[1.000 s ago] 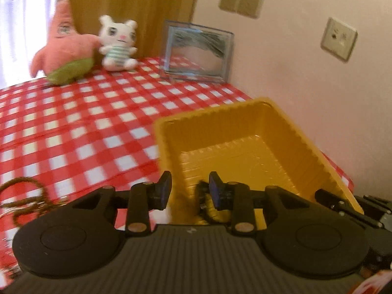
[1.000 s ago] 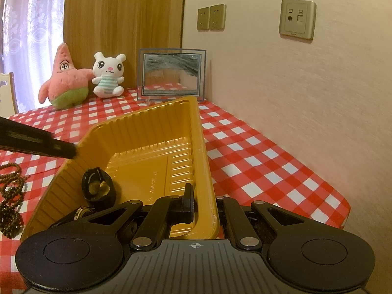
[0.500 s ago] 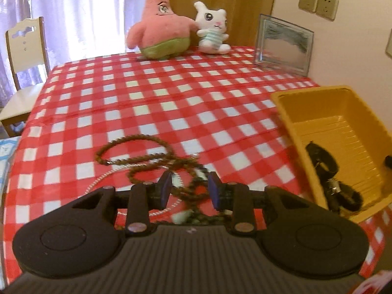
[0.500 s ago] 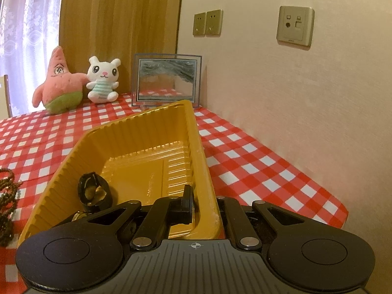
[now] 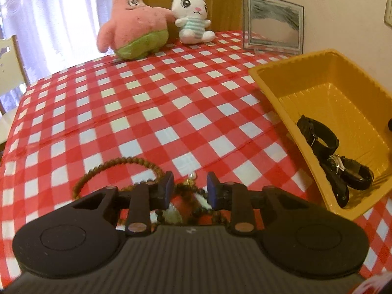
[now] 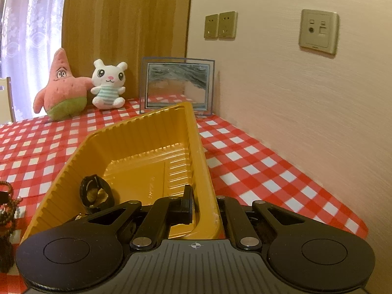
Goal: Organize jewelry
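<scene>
A brown bead necklace [image 5: 117, 169] lies in a tangle on the checked cloth, its small white-and-gold pendant [image 5: 192, 177] showing. My left gripper [image 5: 188, 189] is open, low over the tangle, its fingers either side of the beads. The yellow tray [image 5: 274, 98] stands to the right with a black watch [image 5: 318, 132] and a black bracelet [image 5: 355, 174] in it. My right gripper [image 6: 203, 203] is shut on the tray's near right rim [image 6: 207, 183]. The watch [image 6: 95, 193] and the beads [image 6: 7, 205] also show there.
A pink star plush [image 5: 134, 29], a white bunny plush [image 5: 191, 17] and a glass picture frame [image 5: 273, 23] stand at the table's back. The wall [image 6: 306, 110] runs close along the right. A chair [image 5: 9, 56] is at the left.
My left gripper swung left from over the tray to the bead necklace and came down close over it. My right gripper kept its hold on the tray rim.
</scene>
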`<action>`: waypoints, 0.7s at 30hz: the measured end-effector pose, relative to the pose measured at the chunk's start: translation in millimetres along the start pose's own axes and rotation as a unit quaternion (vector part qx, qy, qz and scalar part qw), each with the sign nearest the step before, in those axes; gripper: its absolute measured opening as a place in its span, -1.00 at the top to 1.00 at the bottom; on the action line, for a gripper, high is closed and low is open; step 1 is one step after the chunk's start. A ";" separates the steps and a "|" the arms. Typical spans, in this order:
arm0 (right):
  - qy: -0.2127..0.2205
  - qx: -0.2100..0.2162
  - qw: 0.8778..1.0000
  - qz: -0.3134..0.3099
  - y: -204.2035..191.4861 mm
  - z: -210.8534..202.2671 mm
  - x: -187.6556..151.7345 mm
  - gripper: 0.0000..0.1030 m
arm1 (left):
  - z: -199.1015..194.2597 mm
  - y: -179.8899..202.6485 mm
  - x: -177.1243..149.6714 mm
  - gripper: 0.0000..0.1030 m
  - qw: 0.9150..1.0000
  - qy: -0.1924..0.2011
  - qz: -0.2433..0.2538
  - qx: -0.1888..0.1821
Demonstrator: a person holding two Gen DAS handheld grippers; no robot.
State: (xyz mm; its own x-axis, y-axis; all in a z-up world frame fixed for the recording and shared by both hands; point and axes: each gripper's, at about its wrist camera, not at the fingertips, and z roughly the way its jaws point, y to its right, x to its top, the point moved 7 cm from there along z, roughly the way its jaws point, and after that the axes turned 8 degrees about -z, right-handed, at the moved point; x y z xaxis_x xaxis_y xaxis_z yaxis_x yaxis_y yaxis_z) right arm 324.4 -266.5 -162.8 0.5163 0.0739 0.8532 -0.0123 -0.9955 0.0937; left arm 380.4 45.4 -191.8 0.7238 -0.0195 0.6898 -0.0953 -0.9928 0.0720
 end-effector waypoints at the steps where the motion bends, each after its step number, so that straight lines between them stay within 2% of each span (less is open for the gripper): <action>1: -0.001 0.001 1.000 -0.001 -1.6 2.2 0.9 0.89 | 4.0 0.8 1.9 0.51 1.000 -0.001 0.005 -0.002; 6: -0.006 0.005 1.000 0.001 -6.7 11.1 2.2 0.89 | 21.5 6.9 7.2 0.71 0.999 -0.013 0.039 -0.005; 13: -0.010 0.007 1.000 0.004 -7.2 15.1 1.6 0.89 | 31.6 9.4 3.5 0.72 0.998 -0.028 0.062 -0.001; 17: -0.011 0.006 1.000 0.004 -7.9 15.1 1.4 0.89 | 37.2 10.5 -0.3 0.84 0.997 -0.035 0.073 0.006; 21: -0.010 0.007 1.000 0.003 -8.7 16.3 1.6 0.89 | 37.1 9.3 0.5 0.86 0.997 -0.031 0.073 0.008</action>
State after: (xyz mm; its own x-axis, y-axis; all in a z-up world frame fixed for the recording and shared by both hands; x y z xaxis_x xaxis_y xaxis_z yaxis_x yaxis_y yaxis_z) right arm 339.2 -258.7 -170.6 0.5339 0.0663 0.8429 -0.0046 -0.9967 0.0813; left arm 405.2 31.8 -217.5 0.7435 -0.1699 0.6468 -0.1920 -0.9807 -0.0369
